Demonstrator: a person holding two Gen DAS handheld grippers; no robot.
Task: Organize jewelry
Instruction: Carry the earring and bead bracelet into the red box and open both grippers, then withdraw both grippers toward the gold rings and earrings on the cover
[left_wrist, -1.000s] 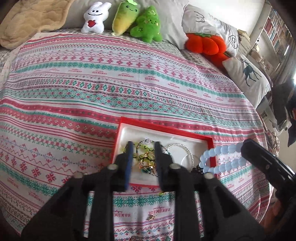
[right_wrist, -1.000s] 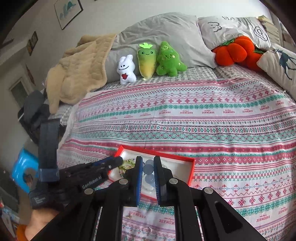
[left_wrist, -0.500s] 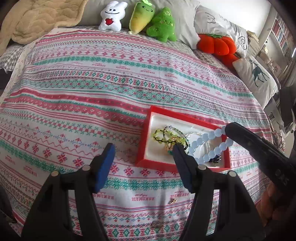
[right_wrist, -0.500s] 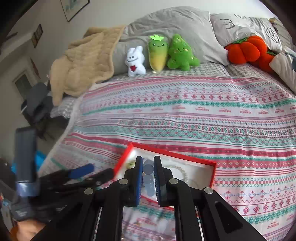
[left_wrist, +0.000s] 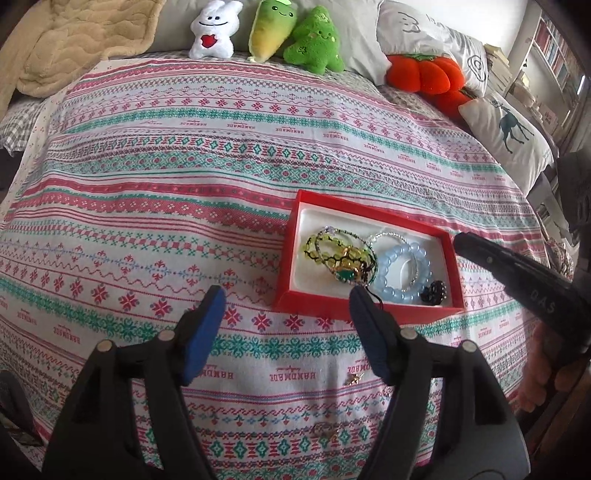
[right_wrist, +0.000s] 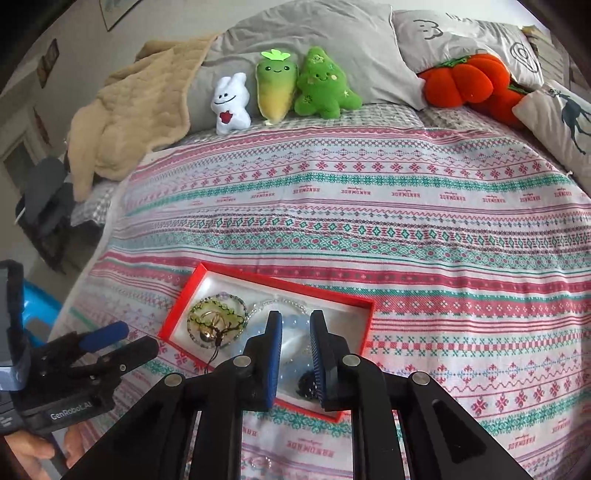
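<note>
Right hand-held gripper (right_wrist: 296, 354) slightly parted over shallow red cardboard box (right_wrist: 364, 321), lower centre; risks snagging pale blue beaded bracelet (left_wrist: 402, 273), tipping box.

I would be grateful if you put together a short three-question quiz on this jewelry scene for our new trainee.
1. True or false: the pale blue bead bracelet lies inside the red box.
2. Multiple choice: the left hand-held gripper is A) shut on a bracelet, B) open and empty, C) out of view.
3. Fill in: small gold pieces lie on the ______, outside the box, on its near side.

Key:
1. True.
2. B; its pads stand wide apart above the patterned bedspread.
3. Bedspread.
</note>
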